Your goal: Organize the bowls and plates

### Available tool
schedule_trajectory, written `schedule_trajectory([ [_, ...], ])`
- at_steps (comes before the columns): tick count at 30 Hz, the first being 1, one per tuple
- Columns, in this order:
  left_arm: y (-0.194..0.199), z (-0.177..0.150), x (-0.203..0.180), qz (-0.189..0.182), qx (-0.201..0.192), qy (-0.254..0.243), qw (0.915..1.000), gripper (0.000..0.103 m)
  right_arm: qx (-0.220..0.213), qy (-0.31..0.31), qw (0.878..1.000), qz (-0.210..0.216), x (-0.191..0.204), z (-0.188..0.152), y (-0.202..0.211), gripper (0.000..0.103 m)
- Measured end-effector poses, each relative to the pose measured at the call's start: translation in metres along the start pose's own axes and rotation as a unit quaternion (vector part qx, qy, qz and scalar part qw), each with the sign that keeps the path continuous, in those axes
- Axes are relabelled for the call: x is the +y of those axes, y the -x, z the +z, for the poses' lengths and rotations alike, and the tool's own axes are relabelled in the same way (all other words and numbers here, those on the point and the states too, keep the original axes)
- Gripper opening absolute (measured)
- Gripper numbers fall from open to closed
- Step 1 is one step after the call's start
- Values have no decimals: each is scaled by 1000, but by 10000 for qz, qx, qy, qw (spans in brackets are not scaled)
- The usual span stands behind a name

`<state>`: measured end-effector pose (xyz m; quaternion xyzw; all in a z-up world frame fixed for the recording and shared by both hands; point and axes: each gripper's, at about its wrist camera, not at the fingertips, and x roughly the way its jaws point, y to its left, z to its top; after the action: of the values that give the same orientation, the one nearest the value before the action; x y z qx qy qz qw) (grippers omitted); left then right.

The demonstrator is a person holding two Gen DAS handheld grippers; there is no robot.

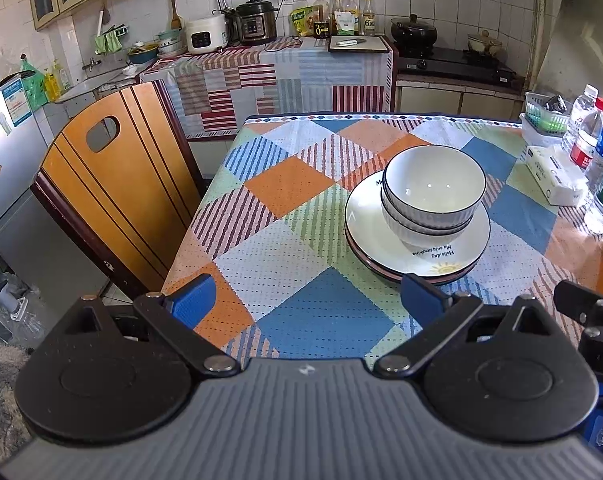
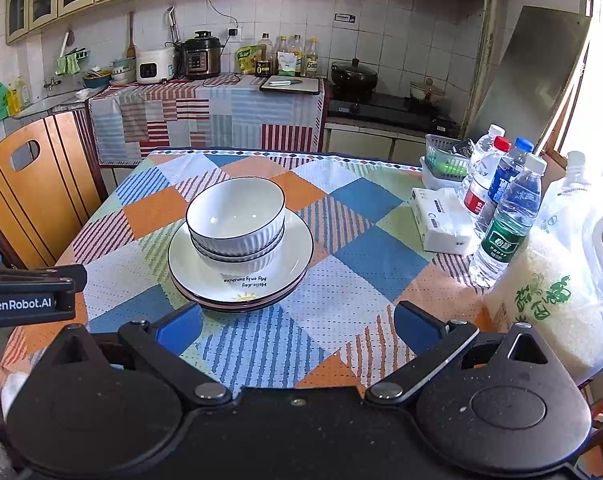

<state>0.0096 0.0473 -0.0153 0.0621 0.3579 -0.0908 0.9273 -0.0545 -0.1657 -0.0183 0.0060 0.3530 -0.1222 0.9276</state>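
Seemingly near the end: bowls (image 1: 433, 192) nested on stacked plates (image 1: 417, 248) mid-desk (image 1: 301, 320), left of the water bottles (image 2: 505, 216). Left gripper (image 1: 307, 300) and right gripper (image 2: 297, 328) wide open, empty, short of the stack. Next, probably just checking alignment.

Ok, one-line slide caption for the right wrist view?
Open right gripper facing nested bowls on stacked plates.

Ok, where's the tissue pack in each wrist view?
Left wrist: tissue pack at far right edge, right of the bowls.
Right wrist: tissue pack right of centre, beside the bottles.
Shared landmark: the bowls stacked on the plates.
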Motion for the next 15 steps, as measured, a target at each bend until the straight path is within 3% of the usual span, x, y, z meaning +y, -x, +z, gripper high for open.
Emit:
schedule_trajectory([
  [15,-2,0,2,-25,14,44,10000,100,65,14,10000,10,3,-4,-4,103],
])
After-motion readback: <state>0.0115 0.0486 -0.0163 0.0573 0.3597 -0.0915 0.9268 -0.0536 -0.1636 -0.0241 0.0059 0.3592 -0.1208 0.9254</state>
